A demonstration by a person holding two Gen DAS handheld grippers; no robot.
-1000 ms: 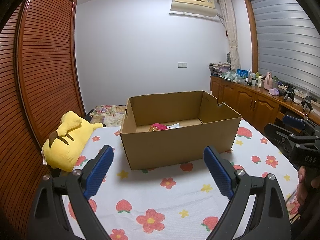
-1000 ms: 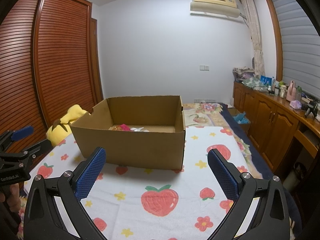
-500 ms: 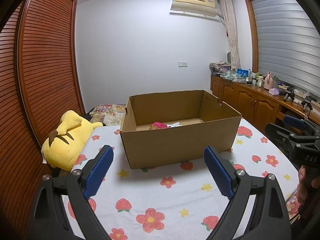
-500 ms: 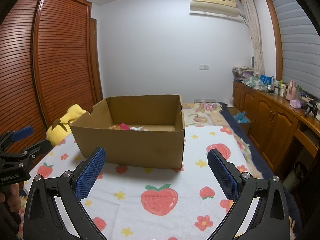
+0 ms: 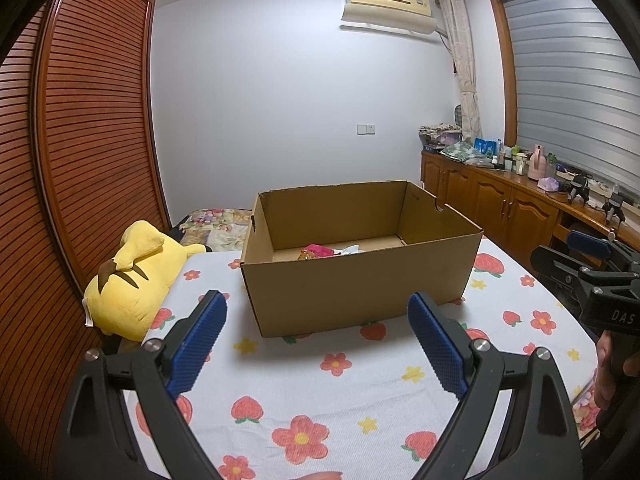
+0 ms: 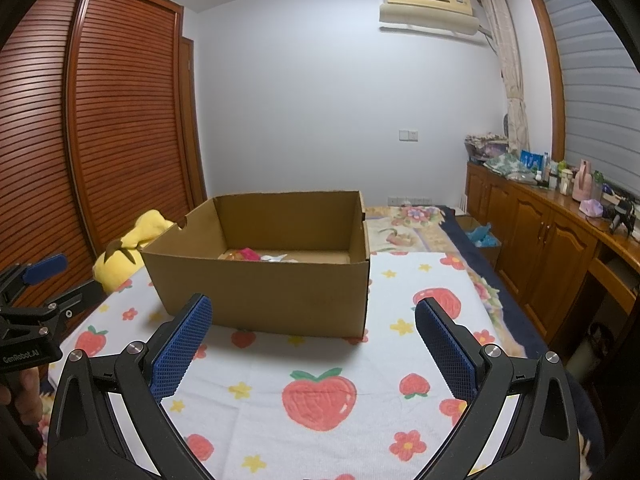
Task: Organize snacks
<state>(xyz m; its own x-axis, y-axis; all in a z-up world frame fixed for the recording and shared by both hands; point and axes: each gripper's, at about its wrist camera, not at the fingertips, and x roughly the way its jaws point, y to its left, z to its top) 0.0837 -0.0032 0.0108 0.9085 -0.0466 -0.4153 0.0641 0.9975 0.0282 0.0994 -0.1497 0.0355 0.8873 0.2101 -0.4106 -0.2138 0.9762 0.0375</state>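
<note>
An open brown cardboard box point(image 5: 352, 292) stands on the bed's flower-and-strawberry cloth point(image 5: 320, 392); it also shows in the right wrist view point(image 6: 272, 300). Inside it lie a pink snack packet point(image 5: 318, 251) and a white wrapper point(image 5: 350, 249), mostly hidden by the near wall; both show in the right wrist view, pink point(image 6: 248, 254) and white point(image 6: 274, 258). My left gripper point(image 5: 318, 336) is open and empty, in front of the box. My right gripper point(image 6: 314, 340) is open and empty, also in front of the box, and shows at the left view's right edge point(image 5: 592, 276).
A yellow plush toy point(image 5: 132, 276) lies left of the box against the slatted wooden wardrobe point(image 5: 80, 160). A wooden cabinet point(image 6: 560, 248) with bottles and clutter runs along the right wall. A floral quilt point(image 6: 412, 224) lies behind the box.
Both grippers stay open and nearly still. The views have barely shifted; the box and snacks have not moved.
</note>
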